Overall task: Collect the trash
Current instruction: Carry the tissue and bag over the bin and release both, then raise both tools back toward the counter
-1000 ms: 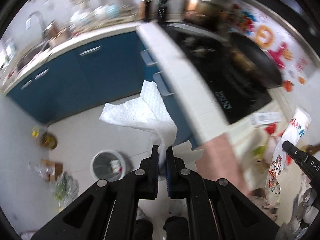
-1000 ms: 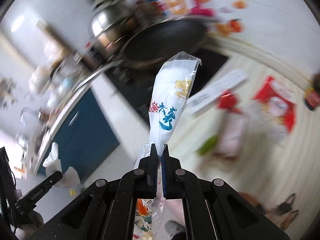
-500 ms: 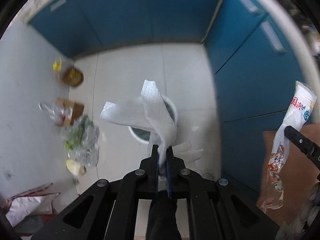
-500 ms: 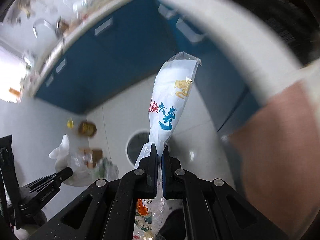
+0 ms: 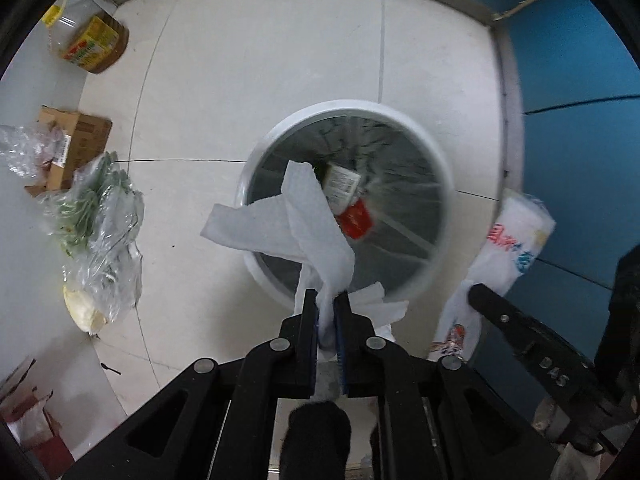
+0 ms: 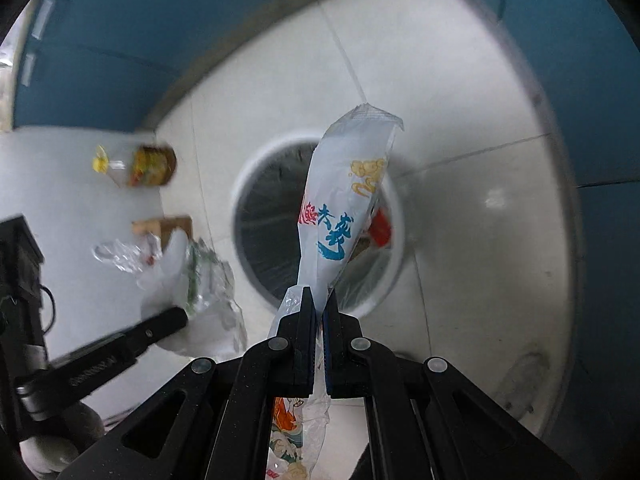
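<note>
My left gripper [image 5: 327, 300] is shut on a crumpled white paper towel [image 5: 304, 220] and holds it above the near rim of a round white trash bin [image 5: 442, 168] on the tiled floor. The bin holds a red packet [image 5: 356, 220] and other wrappers. My right gripper [image 6: 319, 300] is shut on a long white plastic wrapper [image 6: 344, 208] with blue and red print, held over the same bin [image 6: 248, 176]. The wrapper also shows at the right of the left wrist view [image 5: 508, 240], with the right gripper [image 5: 478, 294] below it.
A bottle with a yellow label [image 5: 90, 42], a cardboard box [image 5: 76, 140] and clear plastic bags with greens [image 5: 100, 232] lie on the floor left of the bin. Blue cabinets [image 5: 580, 120] stand to the right and behind.
Both grippers have swung away from the counter and down toward the floor. The bin has grown much larger and now lies right below both held pieces of trash.
</note>
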`<state>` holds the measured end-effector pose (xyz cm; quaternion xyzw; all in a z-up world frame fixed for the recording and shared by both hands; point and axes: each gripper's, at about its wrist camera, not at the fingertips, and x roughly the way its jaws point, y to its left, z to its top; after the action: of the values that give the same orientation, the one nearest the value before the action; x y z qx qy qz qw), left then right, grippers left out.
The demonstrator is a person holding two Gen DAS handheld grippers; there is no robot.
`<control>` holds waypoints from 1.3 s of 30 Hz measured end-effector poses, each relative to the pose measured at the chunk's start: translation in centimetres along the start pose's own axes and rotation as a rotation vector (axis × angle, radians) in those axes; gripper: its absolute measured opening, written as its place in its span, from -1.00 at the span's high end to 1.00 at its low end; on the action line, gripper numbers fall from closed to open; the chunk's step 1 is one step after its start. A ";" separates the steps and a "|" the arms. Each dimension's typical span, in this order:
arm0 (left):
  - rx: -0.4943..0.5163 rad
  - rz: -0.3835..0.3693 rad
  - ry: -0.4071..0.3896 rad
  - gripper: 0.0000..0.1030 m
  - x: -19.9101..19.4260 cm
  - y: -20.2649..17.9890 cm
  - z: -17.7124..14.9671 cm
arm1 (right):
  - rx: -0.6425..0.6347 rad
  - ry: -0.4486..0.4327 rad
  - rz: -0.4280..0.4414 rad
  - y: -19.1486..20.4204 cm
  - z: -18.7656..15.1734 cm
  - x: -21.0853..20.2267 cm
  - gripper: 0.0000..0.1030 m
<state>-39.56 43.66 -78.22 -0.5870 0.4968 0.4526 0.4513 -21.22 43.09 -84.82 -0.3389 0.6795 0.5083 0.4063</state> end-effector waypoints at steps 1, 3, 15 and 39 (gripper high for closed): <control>0.005 0.010 0.012 0.84 0.9 0.3 0.3 | -0.009 0.021 -0.002 -0.1 0.3 1.4 0.94; 0.016 0.017 0.039 0.84 2.2 0.9 1.0 | -0.020 0.064 -0.047 0.0 1.7 4.9 0.93; 0.018 0.086 -0.052 -0.78 -1.0 1.2 1.4 | -0.084 0.049 -0.161 0.4 4.2 3.6 -0.36; 0.039 0.161 -0.507 -0.91 -33.0 0.1 -17.3 | -0.317 -0.287 -0.388 12.8 -14.5 -32.8 -1.00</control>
<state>-41.42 32.50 -42.76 -0.4048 0.4217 0.6099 0.5350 -20.99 33.91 -47.86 -0.4466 0.4495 0.5638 0.5298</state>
